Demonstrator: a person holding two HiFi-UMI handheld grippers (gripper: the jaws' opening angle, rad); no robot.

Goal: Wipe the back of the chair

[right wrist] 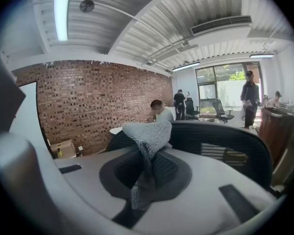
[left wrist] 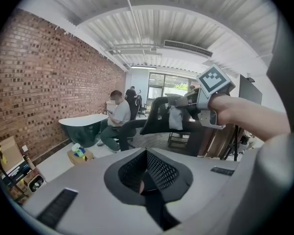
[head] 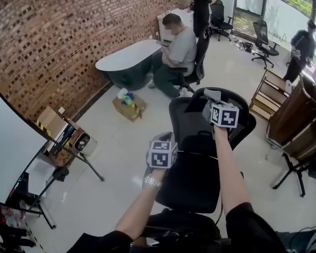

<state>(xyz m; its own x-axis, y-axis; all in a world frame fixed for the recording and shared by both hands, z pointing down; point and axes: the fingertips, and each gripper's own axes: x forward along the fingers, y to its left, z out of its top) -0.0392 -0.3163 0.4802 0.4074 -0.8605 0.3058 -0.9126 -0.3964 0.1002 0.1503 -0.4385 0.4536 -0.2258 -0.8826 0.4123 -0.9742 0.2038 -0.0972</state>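
While a grey cloth (right wrist: 148,133) is pinched by the right gripper (right wrist: 146,175) at the top rim of the black chair back (right wrist: 225,140) | left gripper (left wrist: 148,179): jaws pressed together on nothing | positioned beside the chair back's left edge.

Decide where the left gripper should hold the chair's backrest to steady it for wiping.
Probably the backrest's left edge, coming from the left: that narrow rim fits between the fingers, sits nearest the left gripper, and is clear of the cloth at the top.
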